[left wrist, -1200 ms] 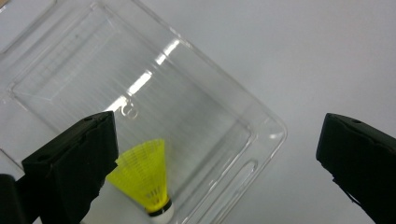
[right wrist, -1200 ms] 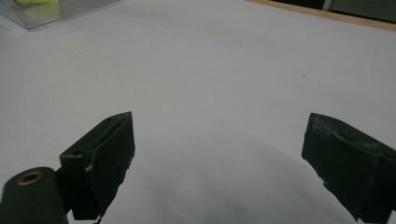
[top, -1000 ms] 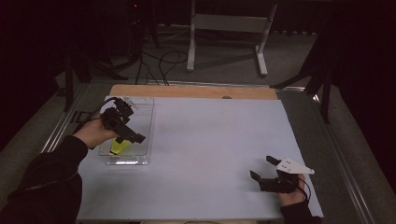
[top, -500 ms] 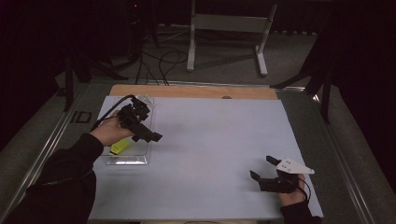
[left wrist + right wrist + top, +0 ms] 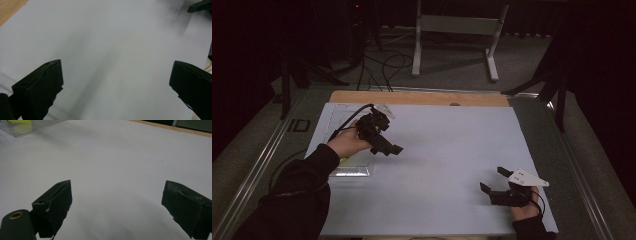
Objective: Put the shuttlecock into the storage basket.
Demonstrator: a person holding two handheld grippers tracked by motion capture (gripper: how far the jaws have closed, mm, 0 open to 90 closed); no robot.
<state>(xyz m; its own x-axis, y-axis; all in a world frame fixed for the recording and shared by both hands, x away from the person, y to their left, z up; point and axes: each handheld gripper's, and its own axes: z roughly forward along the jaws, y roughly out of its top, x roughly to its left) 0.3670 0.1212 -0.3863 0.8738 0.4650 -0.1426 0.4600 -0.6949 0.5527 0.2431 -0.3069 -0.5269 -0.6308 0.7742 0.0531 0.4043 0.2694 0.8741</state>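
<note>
Left tool [image 5: 387, 145]: held up above the left part of the worktop in the person's left hand [image 5: 346, 143], its two black jaws pointing toward the middle and right of the sheet. In the left gripper view the jaws stand wide apart with nothing between them, only bare sheet below.

Right tool [image 5: 493, 182]: low at the near right of the worktop, held by the person's right hand [image 5: 524, 210], with a grey three-cornered plate [image 5: 527, 177] on top. Its jaws point left and are spread wide, holding nothing; the right gripper view shows bare sheet between them.

Clear plastic rectangular tray [image 5: 354, 171]: lies along the left edge of the sheet, partly hidden under the left hand and tool. The right gripper view shows one corner of it at upper left [image 5: 37, 126].

Small yellow object [image 5: 346, 161]: lies inside the clear tray near its near end, just below the left hand; its shape is too blurred to tell, possibly a block. It also shows through the tray wall in the right gripper view [image 5: 21, 125].

Pale grey-white sheet covering the worktop [image 5: 447, 150]: bare between the two tools.

Wooden edge of the worktop [image 5: 422, 98]: runs along the far side of the sheet.

Spacing: the two tools are well apart, and the right tool is far from the tray.
</note>
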